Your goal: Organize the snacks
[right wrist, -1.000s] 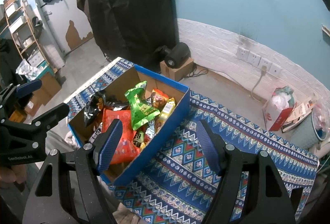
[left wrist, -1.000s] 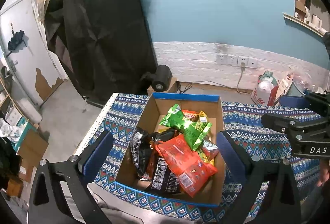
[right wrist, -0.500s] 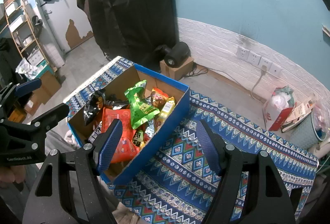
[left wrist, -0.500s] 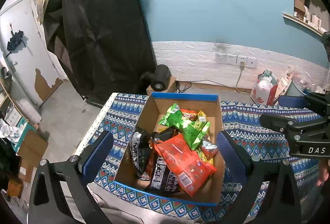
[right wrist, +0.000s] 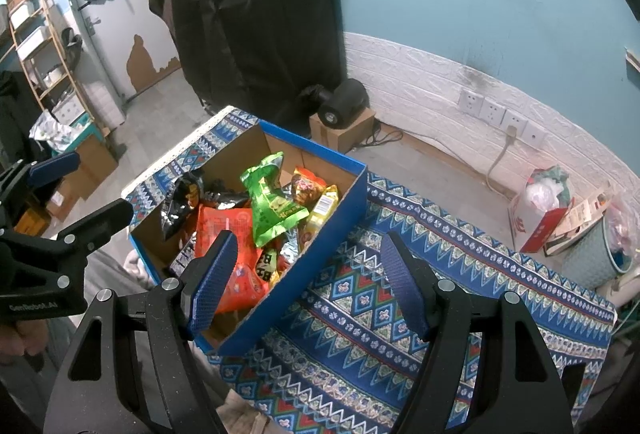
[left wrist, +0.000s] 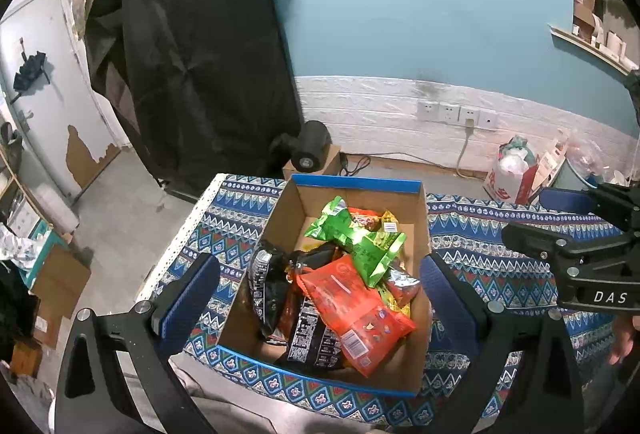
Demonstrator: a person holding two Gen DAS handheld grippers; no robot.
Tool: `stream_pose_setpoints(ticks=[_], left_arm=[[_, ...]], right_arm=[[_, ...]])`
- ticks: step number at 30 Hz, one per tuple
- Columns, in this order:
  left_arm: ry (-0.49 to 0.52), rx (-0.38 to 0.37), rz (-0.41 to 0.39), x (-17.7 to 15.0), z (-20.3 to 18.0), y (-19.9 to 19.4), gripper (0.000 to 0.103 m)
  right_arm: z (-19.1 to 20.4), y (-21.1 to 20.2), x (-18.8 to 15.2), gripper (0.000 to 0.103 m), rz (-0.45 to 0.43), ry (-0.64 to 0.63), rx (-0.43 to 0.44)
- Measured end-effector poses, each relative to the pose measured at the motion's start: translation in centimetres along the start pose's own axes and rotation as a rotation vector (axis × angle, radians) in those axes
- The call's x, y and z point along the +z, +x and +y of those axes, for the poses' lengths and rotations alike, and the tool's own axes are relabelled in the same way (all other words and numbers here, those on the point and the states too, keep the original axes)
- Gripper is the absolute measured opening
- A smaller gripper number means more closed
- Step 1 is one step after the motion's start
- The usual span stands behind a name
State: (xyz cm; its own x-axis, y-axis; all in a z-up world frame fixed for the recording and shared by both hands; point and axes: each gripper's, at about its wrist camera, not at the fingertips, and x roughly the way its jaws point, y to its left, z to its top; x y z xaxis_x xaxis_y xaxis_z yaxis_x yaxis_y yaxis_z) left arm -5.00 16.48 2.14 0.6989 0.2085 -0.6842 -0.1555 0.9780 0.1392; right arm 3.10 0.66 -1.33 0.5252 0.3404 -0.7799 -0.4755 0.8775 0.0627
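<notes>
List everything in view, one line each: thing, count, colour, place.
cardboard box: 1, blue outside, on tablecloth
green snack bag: 1, on top of the pile in box
orange-red snack bag: 1, front of pile
black snack bags: several, left of pile
yellow snack packet: 1, right of pile
tablecloth: 1, blue patterned, on table
black cover: 1, behind table
left hand-held gripper: open, above box
right hand-held gripper: open, over box edge

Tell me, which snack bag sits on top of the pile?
The green bag, lying across the orange bag and the dark ones in the box.
</notes>
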Motion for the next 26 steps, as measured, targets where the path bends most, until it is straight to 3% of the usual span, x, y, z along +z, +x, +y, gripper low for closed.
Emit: stream_pose_setpoints(ticks=[26], left_arm=[[0.002, -0.004, -0.005, -0.03, 0.00, -0.26, 0.101]], right_arm=[[-0.61, -0.28, -0.46, 0.073, 0.005, -0.006, -0.003]])
